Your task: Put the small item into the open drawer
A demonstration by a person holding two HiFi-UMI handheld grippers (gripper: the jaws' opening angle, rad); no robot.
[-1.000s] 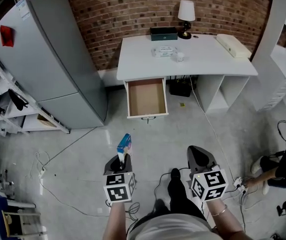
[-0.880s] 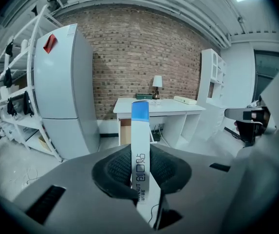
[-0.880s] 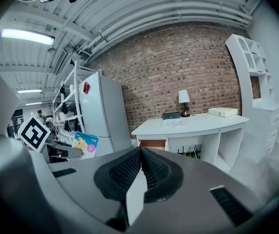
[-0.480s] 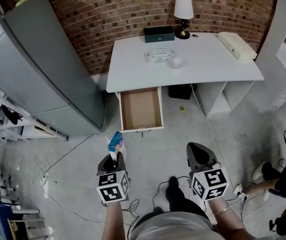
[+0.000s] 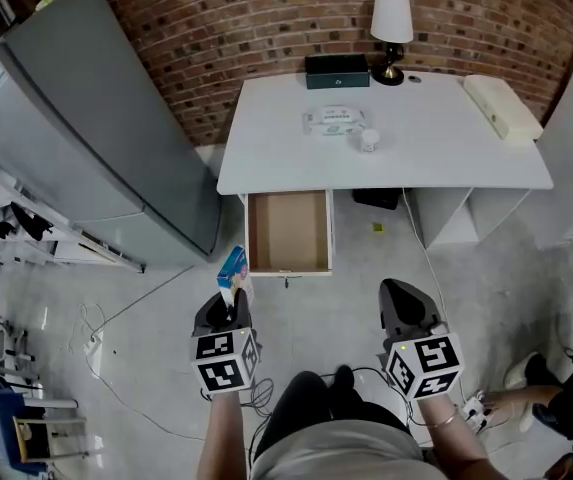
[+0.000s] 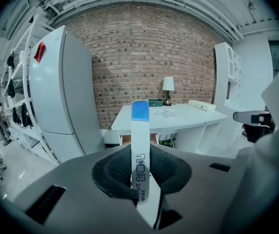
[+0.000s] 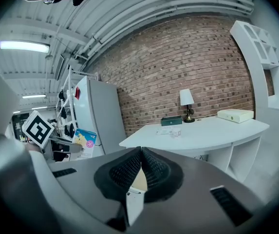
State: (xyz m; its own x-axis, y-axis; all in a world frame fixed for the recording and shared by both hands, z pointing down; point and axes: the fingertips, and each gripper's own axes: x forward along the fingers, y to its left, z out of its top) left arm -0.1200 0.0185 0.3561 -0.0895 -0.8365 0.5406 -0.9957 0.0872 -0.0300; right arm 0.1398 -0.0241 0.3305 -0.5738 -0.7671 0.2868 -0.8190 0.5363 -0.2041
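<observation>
Small box (image 5: pixel 233 266): clamped upright in left gripper (image 5: pixel 234 313) for carriage to open drawer (image 5: pixel 288 230), frame centre; right gripper (image 5: pixel 398 298) closed, empty.

Small pack (image 6: pixel 140 130) standing on edge: thin, flat, white w/ a blue band at the top, dark print running down the narrow side. Pinched low btwn the pads of the left gripper (image 5: pixel 232 310), upper half poking clear above. Drawer (image 5: pixel 288 230) sits at its 1 o'clock, well apart: pulled out from under the white worktop (image 5: pixel 436 148), white walls, brown bottom, open side up.
</observation>
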